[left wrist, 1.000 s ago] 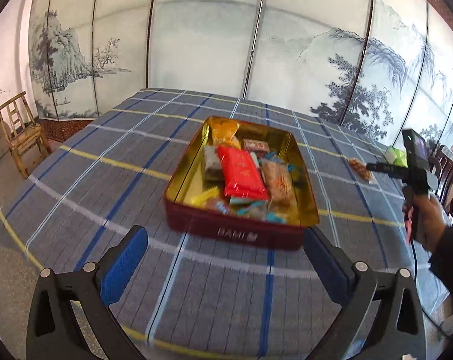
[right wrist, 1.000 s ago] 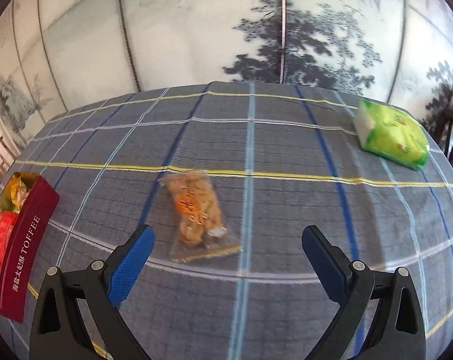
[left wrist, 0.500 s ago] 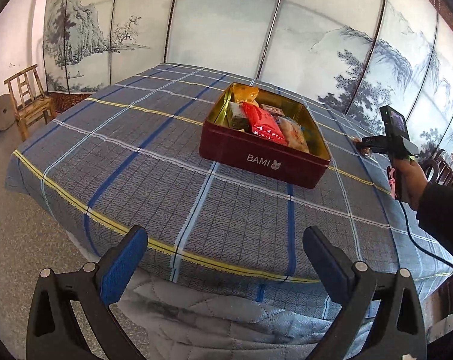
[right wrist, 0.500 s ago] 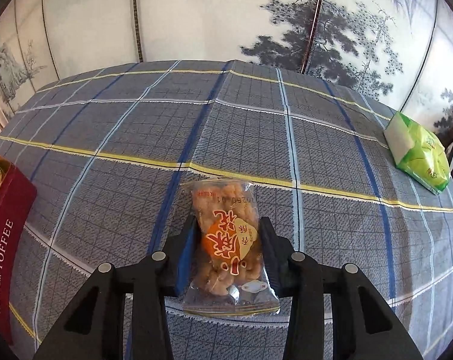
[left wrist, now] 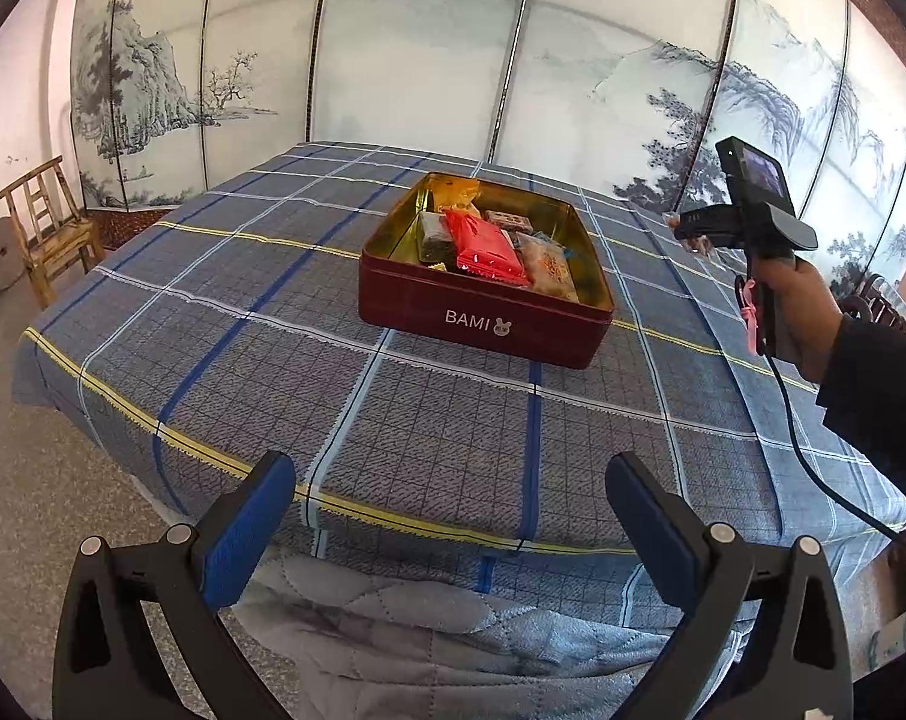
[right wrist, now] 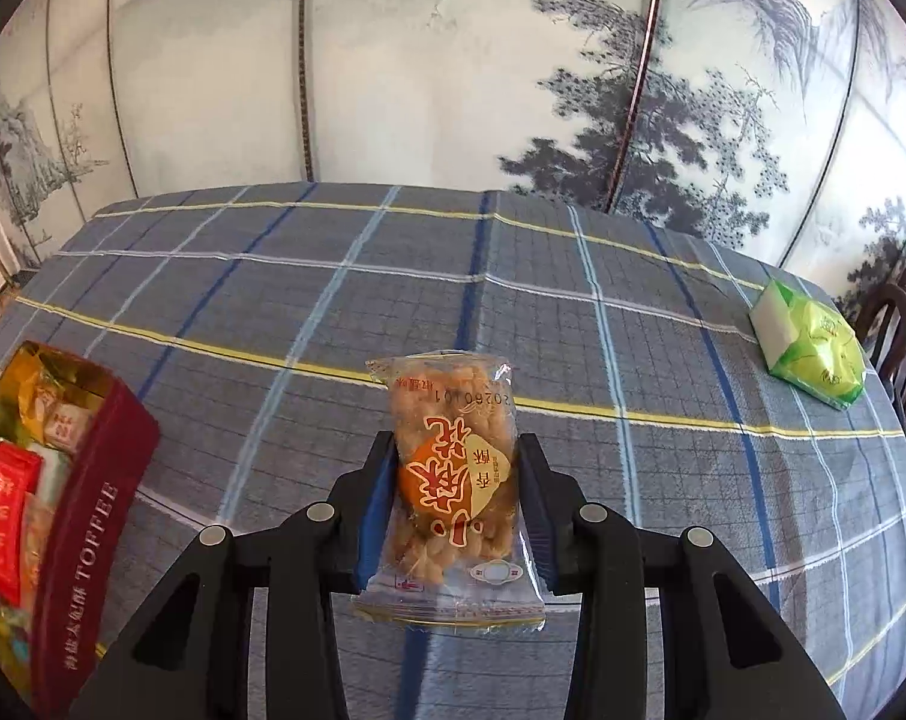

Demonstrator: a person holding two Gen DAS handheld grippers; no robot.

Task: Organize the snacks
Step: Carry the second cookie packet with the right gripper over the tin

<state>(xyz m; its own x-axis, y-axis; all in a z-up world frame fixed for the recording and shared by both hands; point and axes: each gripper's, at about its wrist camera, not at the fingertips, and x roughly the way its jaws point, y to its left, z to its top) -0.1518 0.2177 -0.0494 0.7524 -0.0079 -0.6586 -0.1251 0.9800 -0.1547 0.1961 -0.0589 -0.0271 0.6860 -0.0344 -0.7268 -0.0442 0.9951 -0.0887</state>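
Note:
A dark red tin (left wrist: pixel 483 315) marked BAMI, gold inside, sits on the plaid tablecloth and holds several wrapped snacks, among them a red packet (left wrist: pixel 486 246). My left gripper (left wrist: pixel 450 516) is open and empty at the table's near edge. My right gripper (right wrist: pixel 456 498) is shut on a clear packet of orange-brown snacks (right wrist: pixel 453 480), lifted above the cloth. The tin's side (right wrist: pixel 87 540), marked TOFFEE, is at the left in the right wrist view. The right gripper (left wrist: pixel 690 225) also shows in the left wrist view, to the right of the tin.
A green and white packet (right wrist: pixel 813 348) lies at the far right of the table. A wooden chair (left wrist: pixel 48 222) and a round stone stand on the floor at the left. Painted screens line the wall. Dark chairs (right wrist: pixel 900 324) stand at the right edge.
My right gripper closed on the snack packet and lifted it off the cloth. My left gripper drew back from the tin to the table's near edge.

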